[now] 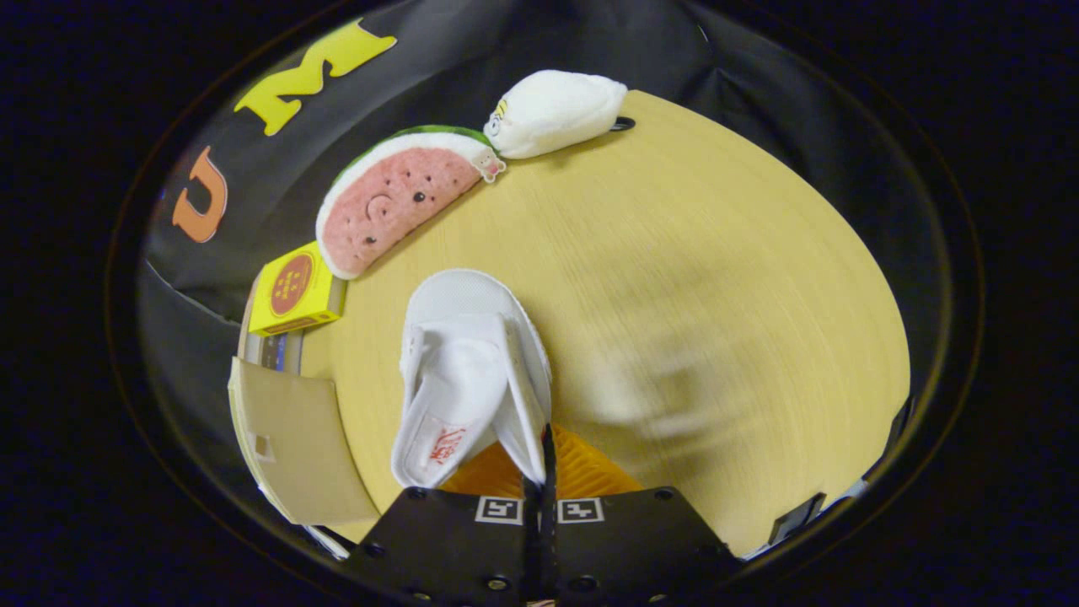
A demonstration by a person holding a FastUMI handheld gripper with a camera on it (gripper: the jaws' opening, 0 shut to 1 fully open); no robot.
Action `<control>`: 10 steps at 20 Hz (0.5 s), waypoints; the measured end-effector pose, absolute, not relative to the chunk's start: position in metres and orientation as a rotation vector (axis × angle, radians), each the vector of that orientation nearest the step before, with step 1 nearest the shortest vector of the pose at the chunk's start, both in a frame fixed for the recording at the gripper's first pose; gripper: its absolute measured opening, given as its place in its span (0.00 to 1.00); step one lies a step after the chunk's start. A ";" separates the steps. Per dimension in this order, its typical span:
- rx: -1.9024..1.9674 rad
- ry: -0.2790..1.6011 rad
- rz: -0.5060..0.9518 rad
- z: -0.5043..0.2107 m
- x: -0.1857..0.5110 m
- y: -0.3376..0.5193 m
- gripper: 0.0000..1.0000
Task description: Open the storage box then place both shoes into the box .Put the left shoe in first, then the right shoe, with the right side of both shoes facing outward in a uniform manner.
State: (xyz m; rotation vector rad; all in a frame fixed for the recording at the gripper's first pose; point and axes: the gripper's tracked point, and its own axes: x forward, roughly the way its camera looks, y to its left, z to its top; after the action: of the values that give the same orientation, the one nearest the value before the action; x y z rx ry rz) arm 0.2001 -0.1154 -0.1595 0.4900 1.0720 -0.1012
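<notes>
My gripper (546, 447) is shut on the side wall of a white canvas shoe (468, 371), near its heel opening. The shoe points away from me, toe toward the far side of the table. Its tongue folds back, and an orange insole (582, 476) shows at the heel, just ahead of the fingers. The shoe looks lifted above the light wooden table (716, 295). To the left of the fingers stands a brown cardboard panel (295, 447), likely part of the storage box.
A yellow carton (295, 291) lies beyond the cardboard panel. Farther back, a watermelon-slice plush (396, 198) and a white plush (556, 110) sit at the table's far edge against the black cloth wall.
</notes>
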 end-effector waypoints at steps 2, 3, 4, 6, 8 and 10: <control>0.527 1.030 -0.125 -0.132 0.199 -0.109 0.00; 0.531 0.996 -0.136 -0.117 0.199 -0.107 0.00; 0.525 0.959 -0.139 -0.101 0.200 -0.103 0.00; 0.524 0.928 -0.135 -0.072 0.192 -0.091 0.00; 0.529 0.930 -0.117 -0.051 0.185 -0.070 0.00; 0.478 0.930 -0.106 -0.034 0.178 -0.049 0.00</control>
State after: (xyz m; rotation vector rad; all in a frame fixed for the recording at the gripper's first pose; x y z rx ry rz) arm 0.1778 -0.0493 -0.0343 0.4776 0.9300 -0.1062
